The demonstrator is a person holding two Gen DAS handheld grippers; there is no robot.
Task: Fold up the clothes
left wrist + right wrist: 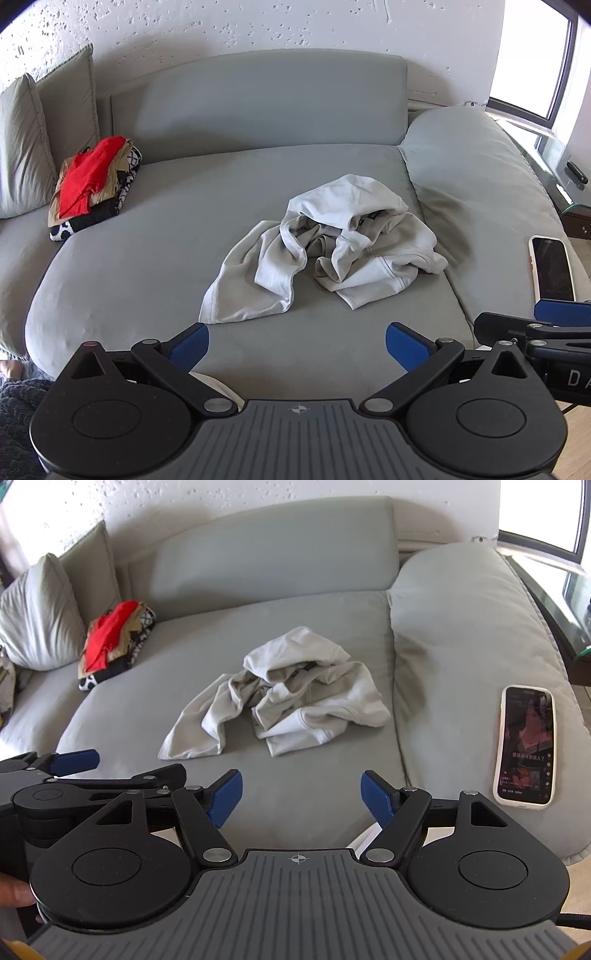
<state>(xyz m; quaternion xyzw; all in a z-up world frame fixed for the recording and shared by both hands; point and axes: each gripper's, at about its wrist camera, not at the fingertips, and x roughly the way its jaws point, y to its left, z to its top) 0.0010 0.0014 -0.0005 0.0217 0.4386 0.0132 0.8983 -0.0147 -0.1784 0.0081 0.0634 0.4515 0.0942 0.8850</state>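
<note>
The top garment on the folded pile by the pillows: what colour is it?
Red, clearest in the left wrist view.

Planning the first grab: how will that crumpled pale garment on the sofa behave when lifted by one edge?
The pale garment looks thin and floppy; its soft folds suggest it will drape and unravel. Probably light. It lies apart from the phone, so dragging seems unlikely to disturb that.

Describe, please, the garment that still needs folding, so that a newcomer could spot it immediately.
Start from the wide grey sofa seat; near its middle, ahead of both open grippers, lies a crumpled pale grey garment. Unlike the stack of clothes topped in red by the pillows at the seat's left end, it is a loose, single-coloured heap lying alone.
</note>
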